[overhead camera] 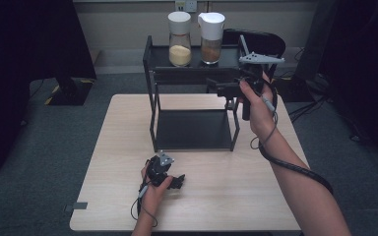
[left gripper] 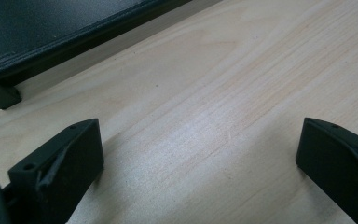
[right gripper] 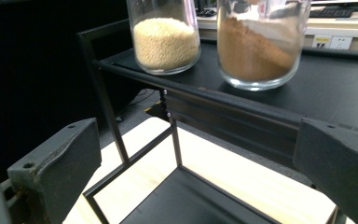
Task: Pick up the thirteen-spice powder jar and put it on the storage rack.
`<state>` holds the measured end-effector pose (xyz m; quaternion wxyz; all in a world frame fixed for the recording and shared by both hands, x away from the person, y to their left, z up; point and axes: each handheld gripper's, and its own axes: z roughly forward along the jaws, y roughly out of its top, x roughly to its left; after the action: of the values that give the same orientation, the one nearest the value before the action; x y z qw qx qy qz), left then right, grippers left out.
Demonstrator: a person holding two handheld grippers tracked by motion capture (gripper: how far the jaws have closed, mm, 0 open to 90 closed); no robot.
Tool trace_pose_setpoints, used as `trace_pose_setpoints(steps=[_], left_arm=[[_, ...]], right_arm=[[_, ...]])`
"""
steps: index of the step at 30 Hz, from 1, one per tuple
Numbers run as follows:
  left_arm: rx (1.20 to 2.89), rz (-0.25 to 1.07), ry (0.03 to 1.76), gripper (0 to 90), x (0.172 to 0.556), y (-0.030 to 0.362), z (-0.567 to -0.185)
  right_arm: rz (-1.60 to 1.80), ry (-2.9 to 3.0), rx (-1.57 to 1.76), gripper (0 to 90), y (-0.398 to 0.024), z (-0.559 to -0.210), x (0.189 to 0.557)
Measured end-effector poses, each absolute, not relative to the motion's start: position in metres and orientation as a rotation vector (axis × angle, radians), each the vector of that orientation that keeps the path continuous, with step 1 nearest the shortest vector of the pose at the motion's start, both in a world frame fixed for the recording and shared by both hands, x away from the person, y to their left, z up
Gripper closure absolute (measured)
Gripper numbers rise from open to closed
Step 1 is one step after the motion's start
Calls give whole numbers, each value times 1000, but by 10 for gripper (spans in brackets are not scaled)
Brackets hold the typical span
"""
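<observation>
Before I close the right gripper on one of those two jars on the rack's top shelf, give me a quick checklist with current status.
1. Right gripper jaws open: ok.
2. Nothing held between its jaws: ok.
3. Brown-powder jar and yellow-grain jar upright on the top shelf: ok.
4. Jaws around a jar: not ok, both jars stand beyond them.
5. Jar lids seated: cannot tell.
6. Left gripper open, low over the table, away from the rack: ok.

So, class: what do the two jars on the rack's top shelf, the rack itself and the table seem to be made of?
Jars: clear and glossy, likely glass; the contents show through.
Rack: thin black bars and flat shelves with a matt finish, probably painted metal.
Table: pale top with visible grain, either wood or wood-look laminate.
</observation>
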<state>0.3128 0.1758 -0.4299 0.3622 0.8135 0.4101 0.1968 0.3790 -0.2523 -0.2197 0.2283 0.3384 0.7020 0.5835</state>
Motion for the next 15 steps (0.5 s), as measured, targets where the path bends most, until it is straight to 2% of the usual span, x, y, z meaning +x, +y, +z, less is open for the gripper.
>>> trace_pose_setpoints(steps=[15], left_arm=[[2095, 507, 1056, 0, 313, 176, -430]], right_arm=[[1614, 1941, 955, 1, -265, -248, 371]])
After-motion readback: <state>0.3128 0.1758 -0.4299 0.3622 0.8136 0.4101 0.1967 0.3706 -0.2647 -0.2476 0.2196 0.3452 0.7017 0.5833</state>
